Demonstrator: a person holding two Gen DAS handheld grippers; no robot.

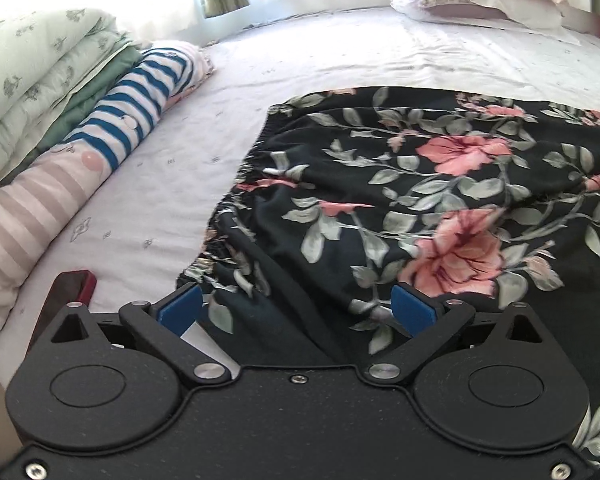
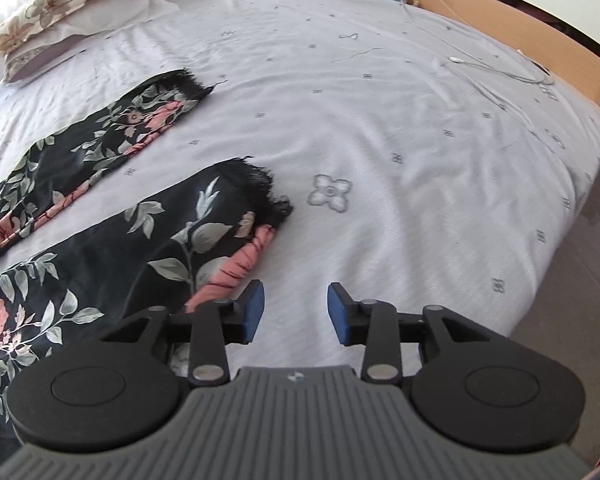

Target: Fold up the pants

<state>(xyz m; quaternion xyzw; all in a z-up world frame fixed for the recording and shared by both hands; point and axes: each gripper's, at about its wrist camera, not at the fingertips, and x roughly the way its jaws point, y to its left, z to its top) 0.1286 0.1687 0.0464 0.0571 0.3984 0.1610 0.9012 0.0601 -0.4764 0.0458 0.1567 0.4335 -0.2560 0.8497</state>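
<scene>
Two grippers of mine hover over the floral pants [image 1: 400, 200], which lie spread flat on the pale bed sheet [image 2: 380, 120]. My left gripper [image 1: 296, 308] stands wide open above the gathered waistband, fabric beneath it but not pinched. My right gripper [image 2: 296, 312] is parted too, gripping nothing, over bare sheet just beside the nearer leg's fringed hem; the other leg lies apart, toward the pillows [image 2: 60, 12].
</scene>
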